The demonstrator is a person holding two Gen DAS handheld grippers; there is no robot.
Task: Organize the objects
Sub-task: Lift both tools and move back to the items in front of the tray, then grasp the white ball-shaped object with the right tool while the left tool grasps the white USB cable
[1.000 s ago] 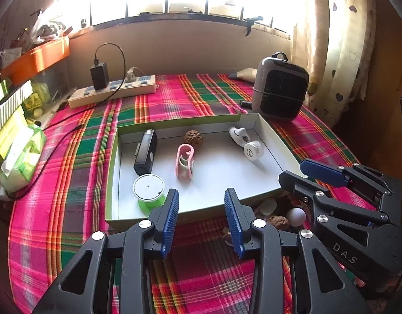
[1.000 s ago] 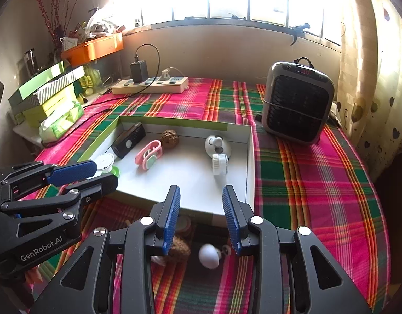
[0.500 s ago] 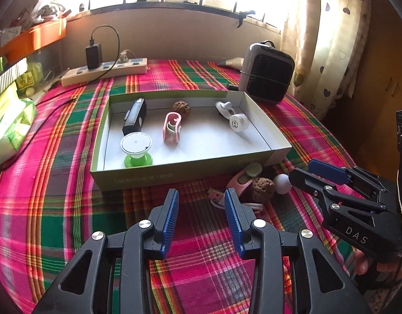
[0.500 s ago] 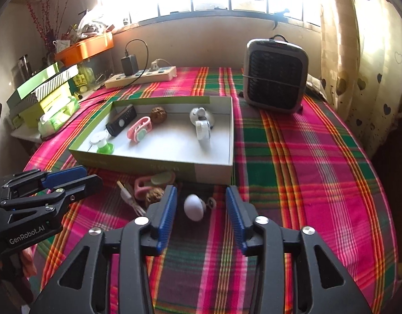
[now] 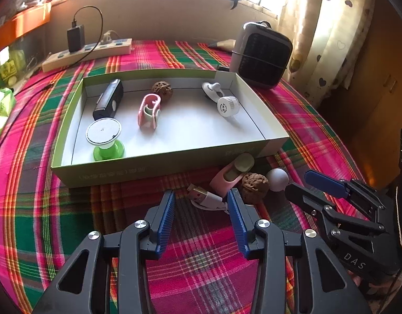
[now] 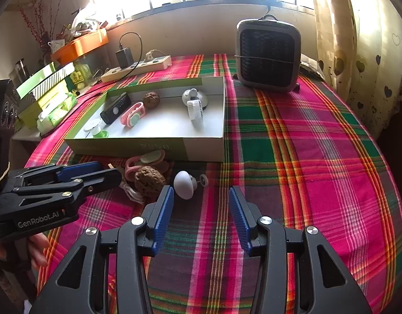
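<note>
Hovered over plaid tablecloth with right gripper gaping, nothing between blue pads. Showed white egg-shaped knob just beyond, walnut left of it, left gripper nearby. Farther off held shallow box and grey heater.

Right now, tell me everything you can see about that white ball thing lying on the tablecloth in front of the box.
The white ball is smooth, matte and egg-shaped, plastic by its look. A thin stem leads from it to a small flat disc, so it lies tipped on its side on the plaid tablecloth, outside the green box and near its front wall. The loose walnut lies close beside it; whether they touch is unclear. Neither gripper touches it; the right gripper stands open just short of it.
</note>
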